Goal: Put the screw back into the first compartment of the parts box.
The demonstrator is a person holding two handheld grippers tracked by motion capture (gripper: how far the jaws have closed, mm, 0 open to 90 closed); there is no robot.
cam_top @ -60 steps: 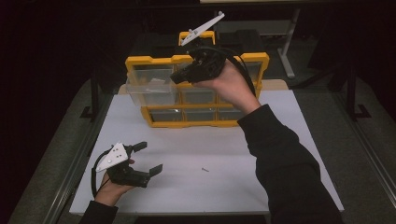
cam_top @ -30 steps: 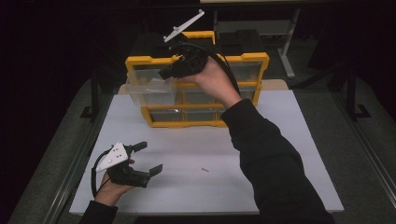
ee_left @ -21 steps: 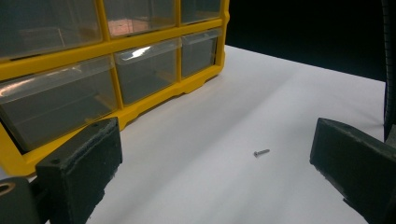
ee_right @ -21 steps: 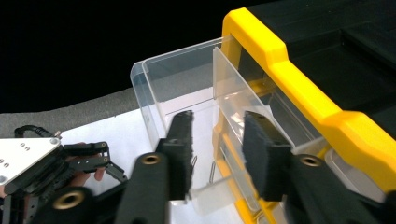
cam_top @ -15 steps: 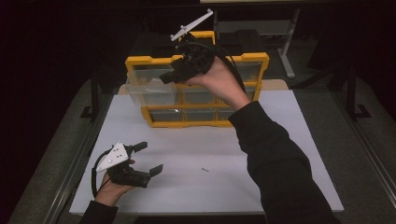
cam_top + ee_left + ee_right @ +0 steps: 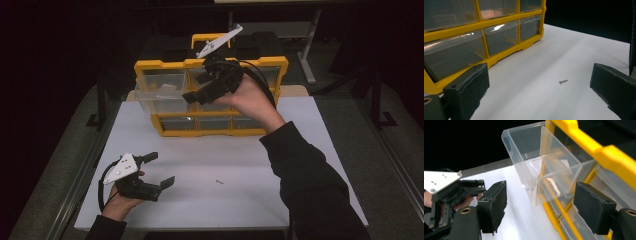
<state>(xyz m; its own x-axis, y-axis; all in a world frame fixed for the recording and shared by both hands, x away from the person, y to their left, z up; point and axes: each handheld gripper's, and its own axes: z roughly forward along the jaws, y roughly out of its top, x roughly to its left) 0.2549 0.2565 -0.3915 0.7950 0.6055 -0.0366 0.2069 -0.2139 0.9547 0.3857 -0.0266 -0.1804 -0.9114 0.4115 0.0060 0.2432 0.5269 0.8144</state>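
Clear drawer (image 6: 159, 95) juts past the yellow organizer (image 6: 270, 66) edge.

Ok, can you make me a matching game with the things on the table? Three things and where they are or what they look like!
Things:
1. screw
2. clear drawer
3. left gripper

Descriptions:
A. pulled out of the yellow organizer
B. jaws open, low near the front of the white table
C. lying loose on the white table

Pairs: 1-C, 2-A, 3-B
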